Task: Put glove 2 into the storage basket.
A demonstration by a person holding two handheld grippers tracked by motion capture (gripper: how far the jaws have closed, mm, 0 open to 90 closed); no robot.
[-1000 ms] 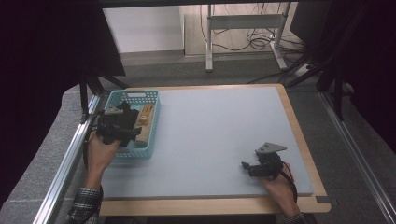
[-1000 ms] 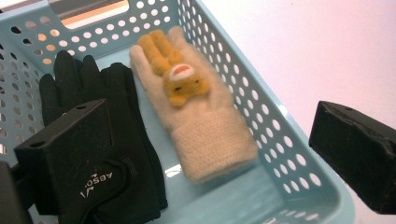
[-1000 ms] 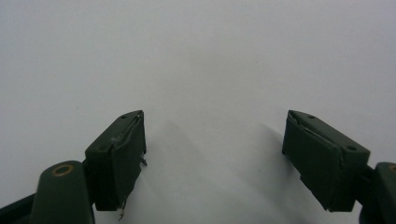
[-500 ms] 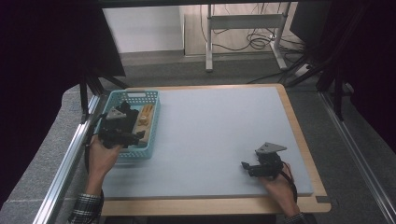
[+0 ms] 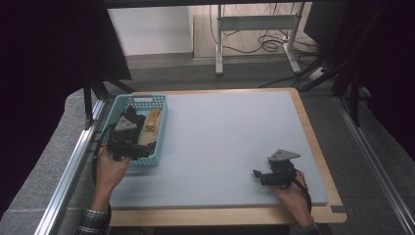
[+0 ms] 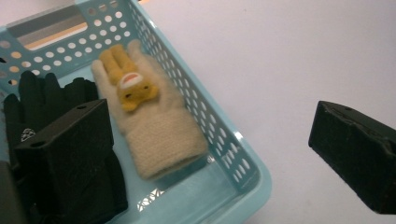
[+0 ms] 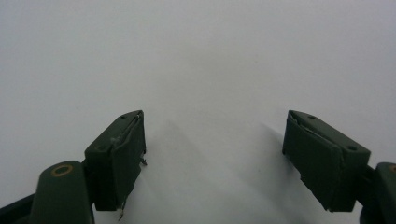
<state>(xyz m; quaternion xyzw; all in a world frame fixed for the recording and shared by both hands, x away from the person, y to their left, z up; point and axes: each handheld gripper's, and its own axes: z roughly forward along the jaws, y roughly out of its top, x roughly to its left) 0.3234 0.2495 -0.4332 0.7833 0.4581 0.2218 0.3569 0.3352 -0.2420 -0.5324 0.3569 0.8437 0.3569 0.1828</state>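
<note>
My left gripper (image 6: 210, 154) hangs over the basket (image 6: 243, 163), jaws apart, astride its wall. The cream glove (image 6: 159, 126) lies inside beside a black one (image 6: 42, 93), probably. I'd shift inward, then close. Right gripper (image 7: 212, 158) idles on the counter (image 5: 220, 132), jaws apart.

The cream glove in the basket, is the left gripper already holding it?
No. In the left gripper view the cream glove lies free in the blue basket, between the wide-apart jaws of the left gripper, touching neither.
</note>
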